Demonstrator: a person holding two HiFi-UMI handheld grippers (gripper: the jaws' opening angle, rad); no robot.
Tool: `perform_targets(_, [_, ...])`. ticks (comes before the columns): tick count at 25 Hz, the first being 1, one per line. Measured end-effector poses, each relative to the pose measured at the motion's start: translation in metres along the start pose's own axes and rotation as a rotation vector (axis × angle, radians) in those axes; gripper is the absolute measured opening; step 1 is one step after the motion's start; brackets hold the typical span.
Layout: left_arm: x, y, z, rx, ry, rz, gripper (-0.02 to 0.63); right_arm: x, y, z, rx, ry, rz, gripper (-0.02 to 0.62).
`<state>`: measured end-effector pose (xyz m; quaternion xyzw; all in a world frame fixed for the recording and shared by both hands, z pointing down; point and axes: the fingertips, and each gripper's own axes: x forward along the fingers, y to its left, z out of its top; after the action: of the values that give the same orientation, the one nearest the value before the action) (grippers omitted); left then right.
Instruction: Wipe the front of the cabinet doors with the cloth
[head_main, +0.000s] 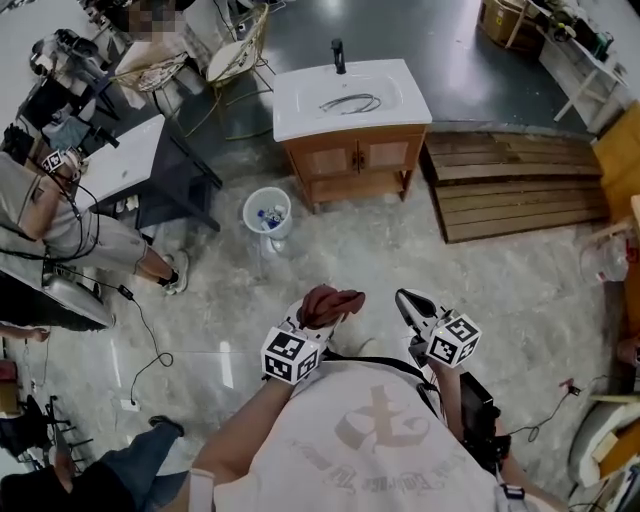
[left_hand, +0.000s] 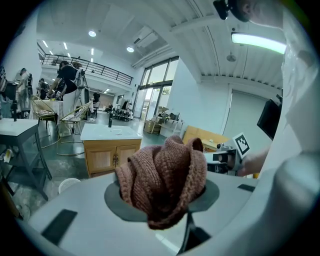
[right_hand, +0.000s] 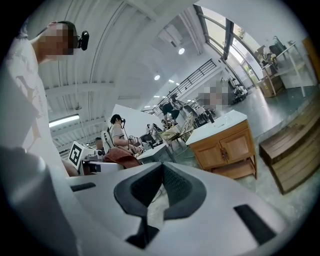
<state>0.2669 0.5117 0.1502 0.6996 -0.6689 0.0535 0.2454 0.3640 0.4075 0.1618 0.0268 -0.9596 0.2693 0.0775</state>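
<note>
**Desk:** What do the fingers have?

**Operator:** My left gripper (head_main: 318, 318) holds the cloth (head_main: 333, 302), a rust-brown knitted wad bunched between its fingers. In the left gripper view it bulges above the pads and hides their tips. My right gripper (head_main: 405, 300) sits at 3 o'clock of the left one and apart from it. Its fingers (right_hand: 179, 186) are brought together at the tips, with nothing between them.

**Desk:** And the cabinet?

**Operator:** It's dead ahead at 12 o'clock, well apart from both grippers. It is a wooden cabinet (head_main: 352, 185) under a white sink top (head_main: 350, 95). Its two cabinet doors (head_main: 358, 155) are closed and face me, and the cloth touches neither.

**Desk:** Room to move?

**Operator:** Bare pale floor (head_main: 400, 250) lies open between me and the door fronts. A white bin (head_main: 267, 213) stands at 11 o'clock, near the cabinet's left front leg. A wooden pallet (head_main: 515, 185) lies at 1 o'clock, its near corner just beside the cabinet's right edge. At 9 o'clock a black cable (head_main: 140, 345) trails over the floor. At 10 o'clock a person (head_main: 70, 225) is by a white-topped surface (head_main: 130, 160), well apart from the cabinet's left side.
</note>
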Motion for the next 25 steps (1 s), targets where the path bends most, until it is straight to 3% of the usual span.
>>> perform_targets(7, [0.003, 0.007, 0.004, 0.006, 0.007, 0.012, 0.166, 0.007, -0.010, 0.003, 0.028, -0.002, -0.003, 0.014])
perform_targets(12, [0.017, 0.036, 0.003, -0.020, 0.018, 0.025, 0.166, 0.023, -0.022, 0.002, 0.041, 0.028, -0.017, 0.014])
perform_targets(17, [0.050, 0.066, 0.013, -0.034, 0.018, -0.020, 0.166, 0.045, -0.048, 0.010, 0.038, 0.052, -0.071, 0.014])
perform_targets(25, [0.100, 0.132, 0.060, -0.019, 0.027, -0.099, 0.166, 0.109, -0.077, 0.057, -0.003, 0.047, -0.131, 0.014])
